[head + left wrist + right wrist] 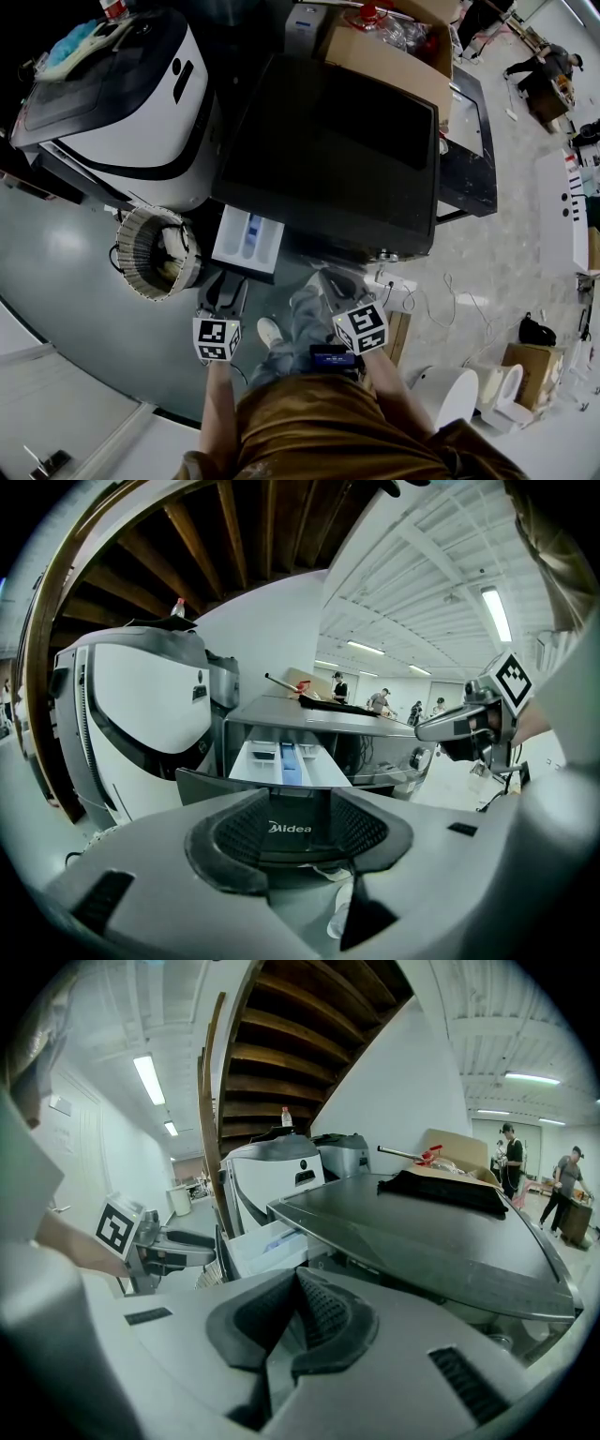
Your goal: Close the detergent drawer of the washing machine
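At the left end of the washing machine's (328, 150) front edge, the detergent drawer (246, 239) stands pulled out, its white compartments and a blue insert open to view from above. The left gripper (223, 286) points at the drawer's outer end. In the left gripper view its jaws are spread apart, and the drawer's dark front panel (291, 829), printed "Midea", fills the gap between the pads; whether the pads touch the panel cannot be told. The right gripper (339, 289) hovers near the machine's front edge, off to the right of the drawer and apart from it. In the right gripper view its jaws are pressed together with nothing between them (295, 1283), and the drawer (258, 1246) shows beyond them to the left. A white appliance (122, 103) stands just beside the machine's left side, and a cardboard box (389, 61) sits at the far edge of its dark top.
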A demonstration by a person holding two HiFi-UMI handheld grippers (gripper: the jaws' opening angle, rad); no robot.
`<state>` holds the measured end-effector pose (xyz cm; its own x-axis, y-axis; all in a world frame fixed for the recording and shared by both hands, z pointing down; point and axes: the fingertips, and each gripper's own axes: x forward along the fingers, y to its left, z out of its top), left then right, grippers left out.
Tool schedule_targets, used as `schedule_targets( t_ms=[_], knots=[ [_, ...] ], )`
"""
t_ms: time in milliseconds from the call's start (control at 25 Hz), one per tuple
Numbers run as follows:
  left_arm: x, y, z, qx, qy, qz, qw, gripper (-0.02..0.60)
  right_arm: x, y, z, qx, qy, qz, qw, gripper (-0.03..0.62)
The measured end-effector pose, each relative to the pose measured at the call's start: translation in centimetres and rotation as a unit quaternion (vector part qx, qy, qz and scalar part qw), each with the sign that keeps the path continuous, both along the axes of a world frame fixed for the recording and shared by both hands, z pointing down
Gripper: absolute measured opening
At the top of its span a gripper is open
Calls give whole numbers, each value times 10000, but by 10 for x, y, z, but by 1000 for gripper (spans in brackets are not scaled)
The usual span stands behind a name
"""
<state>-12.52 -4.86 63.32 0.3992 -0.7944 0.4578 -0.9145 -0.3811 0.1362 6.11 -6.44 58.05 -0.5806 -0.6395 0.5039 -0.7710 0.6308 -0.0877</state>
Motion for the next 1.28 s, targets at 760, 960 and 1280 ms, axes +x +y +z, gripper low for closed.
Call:
schedule_targets(
  t_ms=[760,960,1280],
  knots=[
    [-2,-5,0,-15,-11,14,10000,219,-1,-5,-1,-5,1,34,10000,12],
    [-2,-12,-1,-27,-32,20,10000,219,4,-6,-1,-11,-2,83,10000,12],
    [-1,-15,-2,-33,-41,48,10000,221,10,-9,0,-43,8,139,9999,12]
  ],
)
